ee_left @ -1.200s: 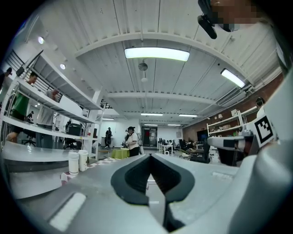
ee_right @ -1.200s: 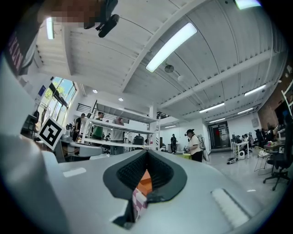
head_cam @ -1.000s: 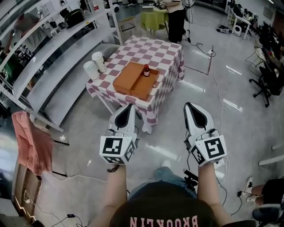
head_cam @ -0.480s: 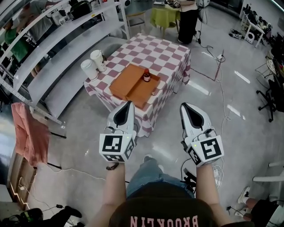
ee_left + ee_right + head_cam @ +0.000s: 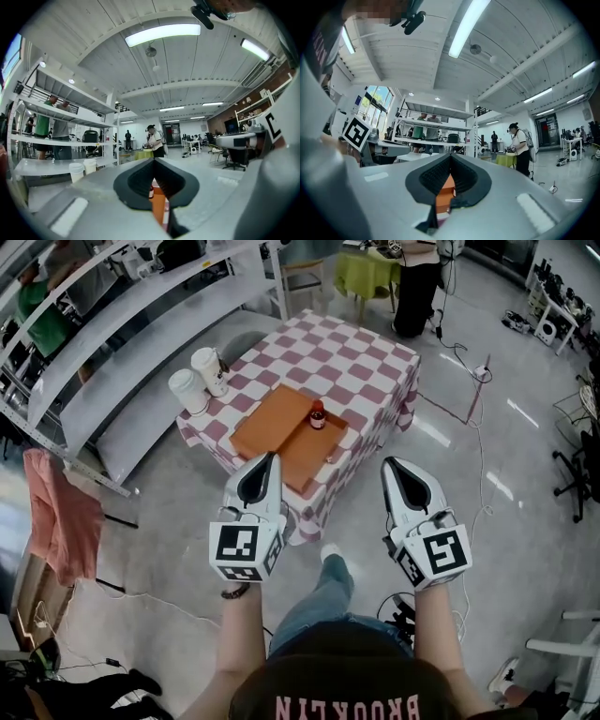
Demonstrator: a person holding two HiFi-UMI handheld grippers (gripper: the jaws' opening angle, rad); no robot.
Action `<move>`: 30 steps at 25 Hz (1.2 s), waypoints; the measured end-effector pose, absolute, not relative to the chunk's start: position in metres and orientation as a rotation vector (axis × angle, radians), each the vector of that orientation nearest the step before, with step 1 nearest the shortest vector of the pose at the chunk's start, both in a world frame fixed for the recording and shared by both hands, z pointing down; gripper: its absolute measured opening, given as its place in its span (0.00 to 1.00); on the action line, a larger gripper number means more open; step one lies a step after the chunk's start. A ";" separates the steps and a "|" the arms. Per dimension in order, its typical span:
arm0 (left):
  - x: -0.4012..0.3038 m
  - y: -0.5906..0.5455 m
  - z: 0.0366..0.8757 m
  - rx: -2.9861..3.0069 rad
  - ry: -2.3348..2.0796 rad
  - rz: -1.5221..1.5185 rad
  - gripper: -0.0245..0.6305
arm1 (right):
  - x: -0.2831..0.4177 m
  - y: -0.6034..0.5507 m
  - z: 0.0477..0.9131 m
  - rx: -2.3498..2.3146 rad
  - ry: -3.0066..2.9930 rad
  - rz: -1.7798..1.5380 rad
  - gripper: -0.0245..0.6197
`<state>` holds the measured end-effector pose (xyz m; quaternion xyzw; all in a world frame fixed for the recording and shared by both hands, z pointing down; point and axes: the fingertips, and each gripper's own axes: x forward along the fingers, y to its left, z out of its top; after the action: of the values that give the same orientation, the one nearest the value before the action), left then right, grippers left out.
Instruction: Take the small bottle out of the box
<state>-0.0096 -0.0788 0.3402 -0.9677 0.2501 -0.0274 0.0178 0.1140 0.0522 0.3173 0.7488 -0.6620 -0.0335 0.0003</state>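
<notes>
A small bottle [image 5: 318, 415] with a red cap and dark body stands in the open brown box [image 5: 281, 432] on the table with the pink-and-white checked cloth [image 5: 361, 367]. Both grippers hang in the air over the floor, short of the table's near corner. My left gripper [image 5: 272, 458] is shut and holds nothing; my right gripper [image 5: 390, 464] is shut and holds nothing too. In the left gripper view, the bottle [image 5: 151, 191] and the box [image 5: 159, 208] show in the slit beneath the closed tips. The right gripper view shows only the box [image 5: 445, 187] there.
Two white cups [image 5: 200, 381] stand at the table's left corner. A long white shelf rack [image 5: 112, 343] runs along the left. A person [image 5: 415, 282] stands at a green-covered table [image 5: 367, 270] behind. Cables [image 5: 478, 474] lie on the floor; a pink cloth [image 5: 61, 517] hangs at left.
The person has walked toward the table, which now lies nearer and lower in the head view. Both grippers keep their pose and stay shut.
</notes>
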 end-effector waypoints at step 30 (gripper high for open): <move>0.051 -0.280 0.399 -2.975 1.239 -0.263 0.04 | 0.219 -0.202 0.379 1.954 -2.307 0.129 0.04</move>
<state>0.0512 -0.2805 0.3989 -0.9191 0.3828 -0.0814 -0.0457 0.2189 -0.2019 0.3787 0.6448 -0.7610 0.0425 0.0577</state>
